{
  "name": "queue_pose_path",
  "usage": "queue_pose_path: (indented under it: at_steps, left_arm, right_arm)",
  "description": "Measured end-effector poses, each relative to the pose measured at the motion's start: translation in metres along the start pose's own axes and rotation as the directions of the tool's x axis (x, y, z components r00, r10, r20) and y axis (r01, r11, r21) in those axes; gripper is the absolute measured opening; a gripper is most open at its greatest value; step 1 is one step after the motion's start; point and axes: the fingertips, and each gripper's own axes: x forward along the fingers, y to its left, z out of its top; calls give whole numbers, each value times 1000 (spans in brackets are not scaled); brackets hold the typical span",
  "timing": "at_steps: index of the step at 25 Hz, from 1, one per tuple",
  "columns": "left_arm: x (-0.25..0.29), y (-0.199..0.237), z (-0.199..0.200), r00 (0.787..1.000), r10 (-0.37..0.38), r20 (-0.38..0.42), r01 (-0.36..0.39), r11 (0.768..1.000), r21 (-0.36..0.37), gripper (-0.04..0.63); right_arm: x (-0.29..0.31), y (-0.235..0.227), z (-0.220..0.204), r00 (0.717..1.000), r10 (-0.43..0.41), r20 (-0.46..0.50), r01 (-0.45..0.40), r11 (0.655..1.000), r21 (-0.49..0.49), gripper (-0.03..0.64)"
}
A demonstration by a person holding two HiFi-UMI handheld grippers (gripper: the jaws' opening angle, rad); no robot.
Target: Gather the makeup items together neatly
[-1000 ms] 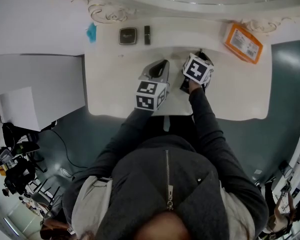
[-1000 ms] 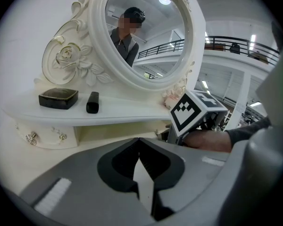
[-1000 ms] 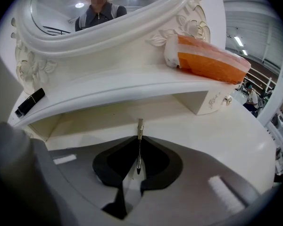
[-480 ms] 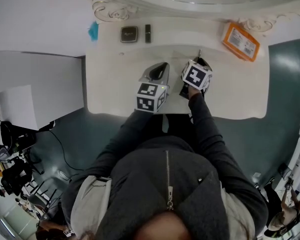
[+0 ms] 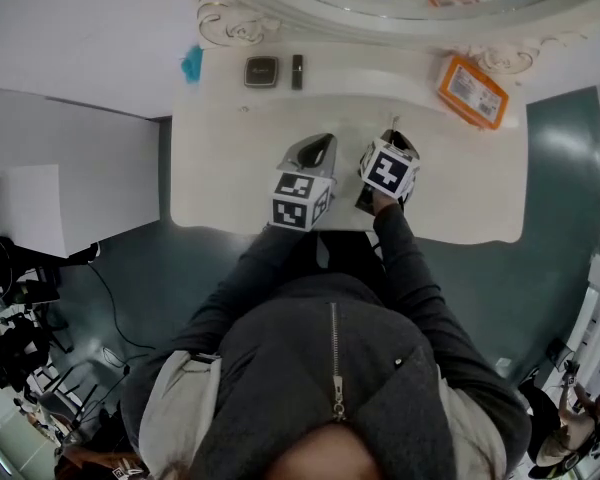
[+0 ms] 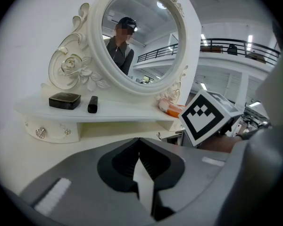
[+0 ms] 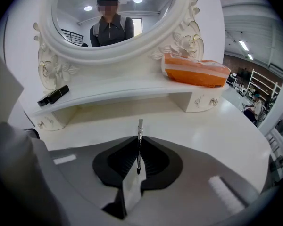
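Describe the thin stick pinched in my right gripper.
The slim dark stick with a silvery tip is clamped between the shut jaws of the right gripper, the only things seen touching it. It looks thin, straight and metallic. It points forward along the jaws, its pale tip jutting past them above the white vanity tabletop.

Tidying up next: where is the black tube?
Head view: the black tube sits on the raised shelf, left side, just right of the dark compact.
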Motion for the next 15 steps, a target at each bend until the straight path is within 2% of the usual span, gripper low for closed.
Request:
queue_pose_path:
  at_steps: [15]
  left_arm:
    - [-6, -15, 9, 999, -13, 40, 13, 1000, -10, 9]
  right_arm:
    - [-31, 14, 26, 993, 88, 79, -85, 995, -51, 29]
